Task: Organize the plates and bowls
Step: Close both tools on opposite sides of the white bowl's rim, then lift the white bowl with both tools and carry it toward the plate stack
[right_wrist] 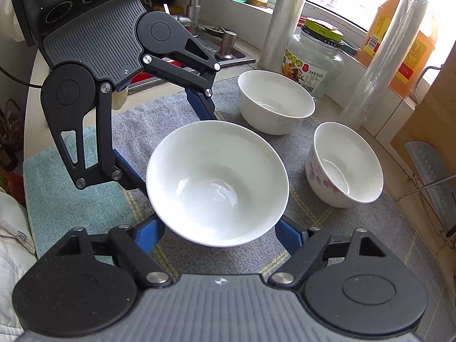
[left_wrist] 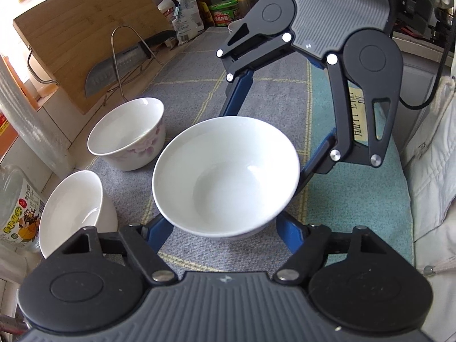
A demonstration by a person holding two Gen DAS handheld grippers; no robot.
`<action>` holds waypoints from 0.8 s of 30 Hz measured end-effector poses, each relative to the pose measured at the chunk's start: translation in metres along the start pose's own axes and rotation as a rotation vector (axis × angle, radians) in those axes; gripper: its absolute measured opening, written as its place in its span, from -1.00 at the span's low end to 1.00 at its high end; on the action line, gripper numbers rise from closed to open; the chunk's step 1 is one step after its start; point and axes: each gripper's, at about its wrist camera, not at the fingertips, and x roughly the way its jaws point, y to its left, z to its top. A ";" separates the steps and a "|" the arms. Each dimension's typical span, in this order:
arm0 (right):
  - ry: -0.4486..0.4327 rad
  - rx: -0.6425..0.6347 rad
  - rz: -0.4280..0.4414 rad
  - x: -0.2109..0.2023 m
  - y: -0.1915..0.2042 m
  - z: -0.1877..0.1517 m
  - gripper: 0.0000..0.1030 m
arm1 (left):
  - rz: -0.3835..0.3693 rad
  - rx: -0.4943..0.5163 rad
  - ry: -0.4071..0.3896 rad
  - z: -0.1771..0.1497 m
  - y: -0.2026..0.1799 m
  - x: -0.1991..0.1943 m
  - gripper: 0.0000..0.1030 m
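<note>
A plain white bowl stands upright in the middle of the grey cloth mat. My left gripper is shut on its lower wall, with the blue fingers pressed to both sides. From the opposite side my right gripper is shut on the same bowl, fingers against its sides. All the fingertips are hidden under the rim. Whether the bowl is off the mat I cannot tell. A floral bowl and another white bowl stand close by.
A bamboo cutting board and a knife on a wire rack line one side. A glass jar, cling-film rolls and an orange oil jug stand by the window. Sauce bottles and a sink bound the ends.
</note>
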 end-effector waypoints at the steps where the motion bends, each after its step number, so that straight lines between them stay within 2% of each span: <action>1: 0.001 0.000 -0.007 -0.004 0.000 -0.003 0.70 | 0.001 0.002 -0.003 0.003 -0.002 0.000 0.53; 11: 0.016 0.036 -0.048 -0.041 -0.012 -0.041 0.70 | -0.026 0.040 -0.030 0.043 -0.026 0.013 0.53; 24: 0.044 0.100 -0.114 -0.068 -0.047 -0.087 0.70 | -0.068 0.101 -0.058 0.095 -0.047 0.052 0.53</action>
